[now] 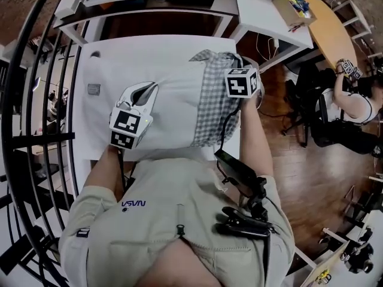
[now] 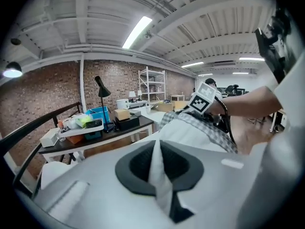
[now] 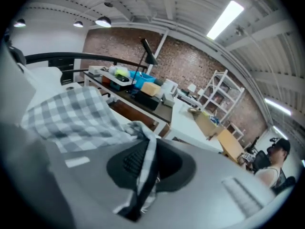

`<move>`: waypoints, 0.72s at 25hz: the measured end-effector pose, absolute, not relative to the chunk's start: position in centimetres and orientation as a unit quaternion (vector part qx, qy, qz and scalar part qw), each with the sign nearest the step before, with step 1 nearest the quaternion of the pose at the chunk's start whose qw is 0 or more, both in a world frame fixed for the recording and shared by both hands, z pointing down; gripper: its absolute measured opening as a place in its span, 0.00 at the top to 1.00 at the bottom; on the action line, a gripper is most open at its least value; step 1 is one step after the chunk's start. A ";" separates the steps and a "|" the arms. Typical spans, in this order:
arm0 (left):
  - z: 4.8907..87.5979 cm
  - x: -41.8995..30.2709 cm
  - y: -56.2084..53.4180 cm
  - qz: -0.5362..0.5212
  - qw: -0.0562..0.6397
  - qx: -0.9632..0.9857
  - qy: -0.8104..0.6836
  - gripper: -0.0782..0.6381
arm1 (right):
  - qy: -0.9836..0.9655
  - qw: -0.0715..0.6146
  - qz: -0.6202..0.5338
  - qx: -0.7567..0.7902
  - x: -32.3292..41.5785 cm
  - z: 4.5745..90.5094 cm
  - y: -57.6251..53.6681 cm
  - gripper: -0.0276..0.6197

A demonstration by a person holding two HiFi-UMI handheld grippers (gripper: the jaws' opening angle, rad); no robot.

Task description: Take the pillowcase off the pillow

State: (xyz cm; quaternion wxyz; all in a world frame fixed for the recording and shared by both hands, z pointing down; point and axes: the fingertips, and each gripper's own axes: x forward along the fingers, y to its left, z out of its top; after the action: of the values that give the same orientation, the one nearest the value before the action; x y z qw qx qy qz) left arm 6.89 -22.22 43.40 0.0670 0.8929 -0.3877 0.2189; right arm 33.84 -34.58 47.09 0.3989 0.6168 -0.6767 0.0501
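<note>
- Checked grey-and-white pillowcase [image 1: 213,103] covers only the right end of the white pillow [image 1: 176,109], bunched up there.
- The pillow lies on the white table [image 1: 119,52] just in front of the person. Its long axis runs left to right in the head view, cased end towards the right.
- Left gripper [image 2: 159,165]: jaws pressed together on a fold of the pillow's white cloth, at its bare left end.
- Right gripper [image 3: 144,165]: jaws pinching a fold of the pillowcase at the far right edge.
- A blue bin [image 2: 98,114] stands on the dark desk [image 2: 95,140] past the table; what is in it cannot be made out. A cardboard box [image 2: 122,114] and a black lamp [image 2: 101,87] stand beside it.
- A small grey object [image 1: 94,89] lies on the table left of the pillow, apart from it.
- A black railing [image 1: 36,100] runs along the left, and another person [image 1: 353,103] sits well off to the right.
</note>
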 end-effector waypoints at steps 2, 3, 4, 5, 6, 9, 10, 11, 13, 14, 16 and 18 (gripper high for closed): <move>44.4 6.1 -22.8 0.222 0.072 0.887 -0.399 0.87 | -0.650 0.408 0.080 0.636 36.5 49.3 -34.5 0.93; 45.1 5.7 -23.5 0.225 0.070 0.883 -0.407 0.87 | -0.638 0.412 0.098 0.643 37.9 50.8 -34.2 0.93; 45.8 5.2 -24.3 0.229 0.069 0.879 -0.413 0.87 | -0.634 0.411 0.117 0.644 39.0 52.2 -33.8 0.93; 46.7 5.0 -25.1 0.236 0.069 0.875 -0.416 0.87 | -0.639 0.404 0.133 0.641 39.7 53.5 -33.4 0.93; 47.4 5.1 -25.8 0.244 0.066 0.875 -0.414 0.86 | -0.649 0.394 0.143 0.636 39.9 54.4 -33.0 0.93; 48.7 6.8 -27.3 0.265 0.038 0.878 -0.396 0.81 | -0.669 0.362 0.142 0.633 39.0 54.8 -32.6 0.90; 48.7 7.3 -27.8 0.267 0.028 0.879 -0.395 0.78 | -0.675 0.350 0.140 0.634 38.5 54.3 -32.5 0.85; 48.4 7.7 -28.1 0.263 0.019 0.879 -0.398 0.75 | -0.683 0.336 0.137 0.634 37.9 53.5 -32.3 0.80; 46.9 7.9 -28.1 0.244 0.007 0.880 -0.408 0.67 | -0.703 0.299 0.125 0.634 36.6 51.0 -31.2 0.73; 45.8 7.9 -27.7 0.233 0.002 0.882 -0.410 0.63 | -0.714 0.276 0.121 0.632 35.8 49.6 -30.3 0.73; 44.1 8.2 -25.5 0.220 0.002 0.890 -0.400 0.60 | -0.738 0.239 0.117 0.621 33.7 47.3 -27.3 0.70; 43.9 9.0 -21.7 0.222 0.013 0.900 -0.375 0.56 | -0.757 0.223 0.121 0.602 31.4 46.4 -23.2 0.69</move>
State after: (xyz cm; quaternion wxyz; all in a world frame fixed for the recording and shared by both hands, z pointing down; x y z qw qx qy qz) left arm 8.96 -21.68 43.86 0.0132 0.9002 -0.3747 0.2215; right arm 31.41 -23.20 46.36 0.2229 0.6016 -0.7574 0.1212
